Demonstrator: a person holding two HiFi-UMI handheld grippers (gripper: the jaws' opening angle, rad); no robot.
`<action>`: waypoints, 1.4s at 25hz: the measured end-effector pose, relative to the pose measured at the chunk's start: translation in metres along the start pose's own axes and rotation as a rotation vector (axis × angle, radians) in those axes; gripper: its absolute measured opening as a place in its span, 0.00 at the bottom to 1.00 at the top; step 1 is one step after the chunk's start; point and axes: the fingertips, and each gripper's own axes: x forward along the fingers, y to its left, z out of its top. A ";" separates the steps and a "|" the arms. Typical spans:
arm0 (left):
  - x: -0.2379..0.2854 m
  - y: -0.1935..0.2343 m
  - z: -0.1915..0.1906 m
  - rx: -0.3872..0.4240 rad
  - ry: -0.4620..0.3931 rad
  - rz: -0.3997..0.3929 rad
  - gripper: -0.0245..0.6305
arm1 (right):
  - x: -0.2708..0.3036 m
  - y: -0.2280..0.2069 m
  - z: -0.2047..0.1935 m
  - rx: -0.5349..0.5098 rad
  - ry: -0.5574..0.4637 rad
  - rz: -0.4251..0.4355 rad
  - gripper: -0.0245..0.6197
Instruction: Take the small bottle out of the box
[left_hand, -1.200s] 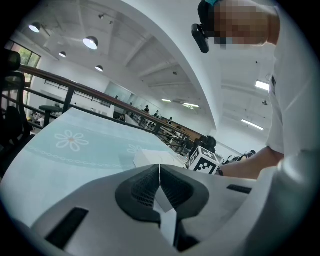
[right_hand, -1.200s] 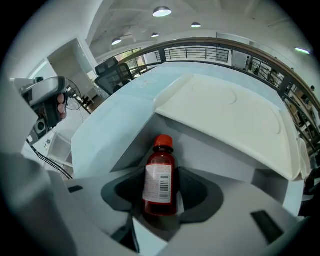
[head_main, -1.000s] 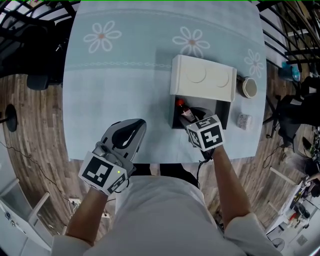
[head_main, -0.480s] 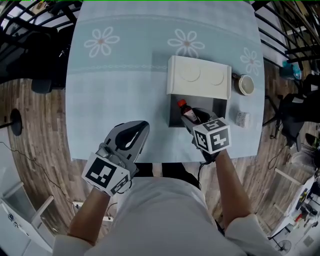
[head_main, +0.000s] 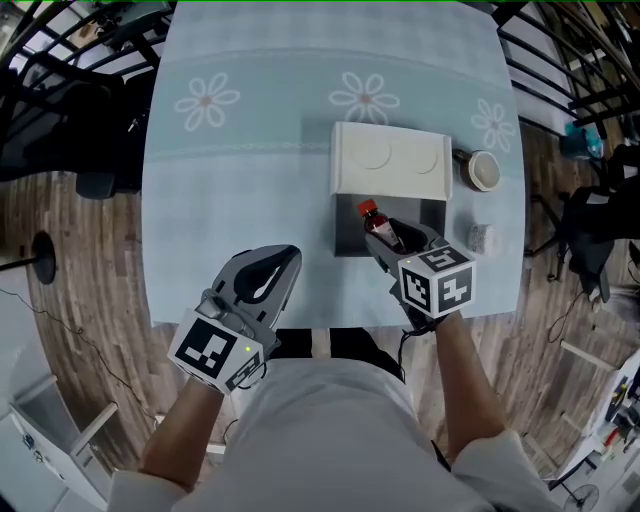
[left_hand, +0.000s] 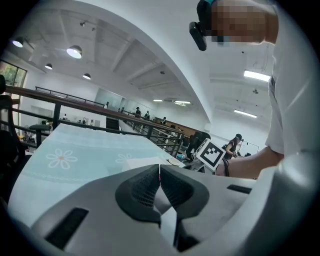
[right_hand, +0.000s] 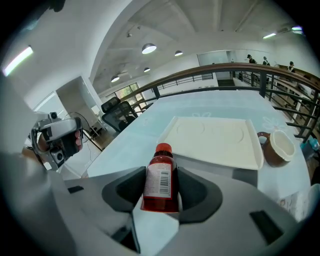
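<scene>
A small red bottle with a red cap and a white barcode label sits clamped between the jaws of my right gripper. It hangs tilted at the open front of the box, whose cream lid is flipped up and back. My left gripper hovers over the near left edge of the table, its jaws pressed together with nothing between them.
A pale blue tablecloth with white flowers covers the table. A small round cup stands right of the box, with a small wrapped packet near the right edge. Dark railings and chairs surround the table.
The right gripper has drawn back toward me with the bottle, lifting it farther out of the box's open front. The left gripper has barely moved.
</scene>
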 end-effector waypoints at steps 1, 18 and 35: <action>-0.001 -0.002 0.002 0.005 -0.002 0.000 0.07 | -0.005 0.001 0.003 0.003 -0.015 0.002 0.37; -0.017 -0.026 0.035 0.062 -0.047 0.007 0.07 | -0.080 0.032 0.053 0.021 -0.273 0.061 0.37; -0.026 -0.039 0.062 0.108 -0.089 0.008 0.07 | -0.127 0.059 0.080 0.007 -0.441 0.094 0.37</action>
